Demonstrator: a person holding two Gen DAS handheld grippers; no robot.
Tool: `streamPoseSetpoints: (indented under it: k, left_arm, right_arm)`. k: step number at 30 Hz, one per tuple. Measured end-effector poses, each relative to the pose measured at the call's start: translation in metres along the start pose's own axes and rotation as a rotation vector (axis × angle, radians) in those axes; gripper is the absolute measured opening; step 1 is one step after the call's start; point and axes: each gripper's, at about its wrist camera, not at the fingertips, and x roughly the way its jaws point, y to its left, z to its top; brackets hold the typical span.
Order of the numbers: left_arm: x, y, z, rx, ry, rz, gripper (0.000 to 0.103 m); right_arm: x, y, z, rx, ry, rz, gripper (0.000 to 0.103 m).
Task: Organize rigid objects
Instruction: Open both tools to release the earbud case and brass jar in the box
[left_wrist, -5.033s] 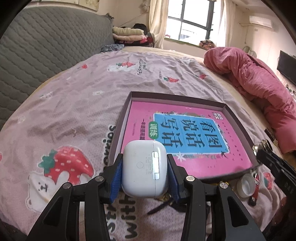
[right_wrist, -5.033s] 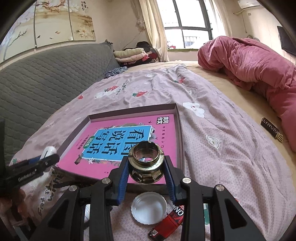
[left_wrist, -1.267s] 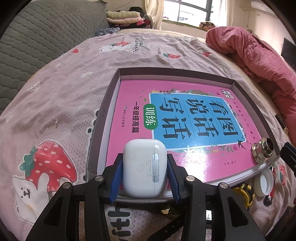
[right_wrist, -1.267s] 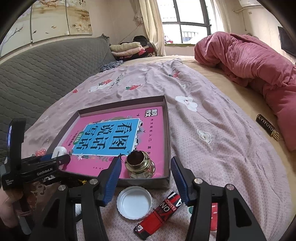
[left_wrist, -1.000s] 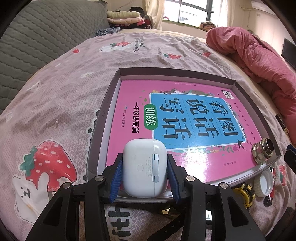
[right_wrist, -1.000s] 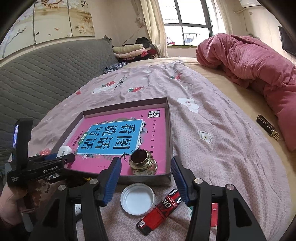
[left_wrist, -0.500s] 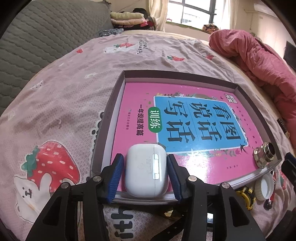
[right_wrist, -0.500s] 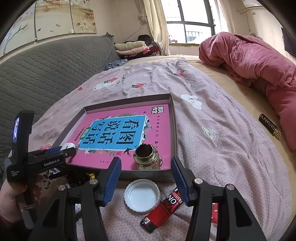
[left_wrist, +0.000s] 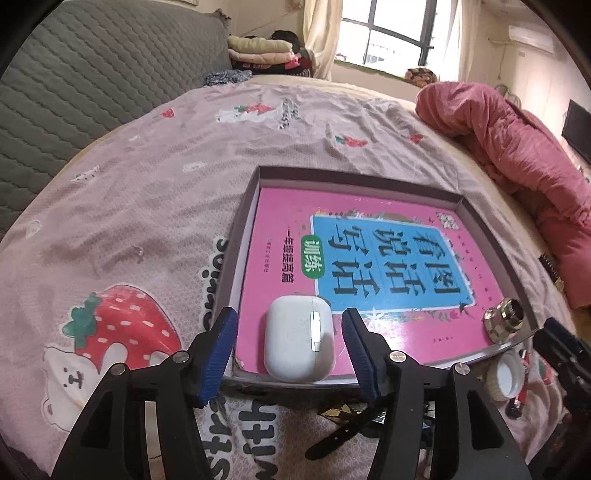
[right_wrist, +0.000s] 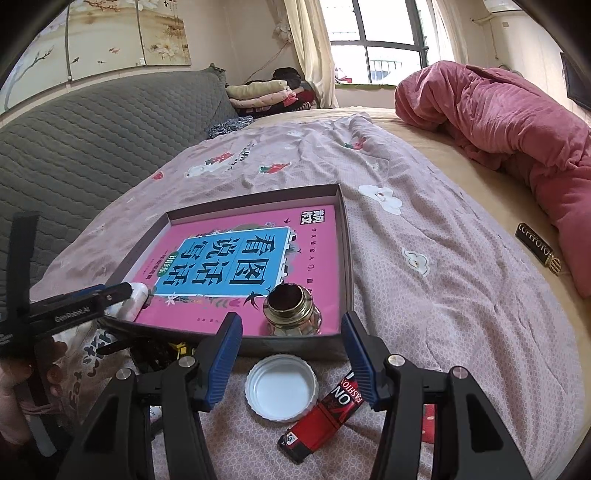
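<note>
**Earbud case let go in the tray as both grippers stand open**

The left gripper (left_wrist: 290, 345) has just been opening its jaws, and its blue pads (left_wrist: 218, 350) now stand clear on either side of the white earbud case (left_wrist: 298, 338), which lies released on the pink book (left_wrist: 369, 258) in the near left corner of the shallow grey tray (left_wrist: 240, 236). Beyond the jaws, the book fills the tray floor. At the far right of that view a brass fitting (left_wrist: 503, 319) sits upright in the tray's near right corner.

The right gripper (right_wrist: 291, 356) is likewise unclenched and grasps nothing. Just ahead of its jaws, inside the tray wall (right_wrist: 345, 240), stands the same brass fitting (right_wrist: 291, 312). Between the jaws and nearer the camera, a white bottle cap (right_wrist: 282, 386) lies open side up on the pink printed bedsheet (right_wrist: 424, 295), with a red lighter (right_wrist: 325, 417) beside it, under the right-hand finger. To the left, the other gripper (right_wrist: 122, 290) reaches over the earbud case (right_wrist: 133, 299). Far to the right lies a small dark bar with gold lettering (right_wrist: 537, 249), near a heaped pink quilt (right_wrist: 498, 110).
</note>
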Motion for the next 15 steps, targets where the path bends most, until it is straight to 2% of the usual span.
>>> streamPoseSetpoints:
  k: [3, 15]
  left_arm:
    - [-0.012, 0.003, 0.002, -0.010, -0.019, -0.013, 0.066]
    - [-0.044, -0.002, 0.000, -0.009, -0.048, -0.040, 0.069]
  right_arm:
    - [0.000, 0.000, -0.001, 0.001, 0.005, -0.001, 0.055]
    - [-0.016, 0.004, -0.002, -0.011, -0.020, 0.002, 0.055]
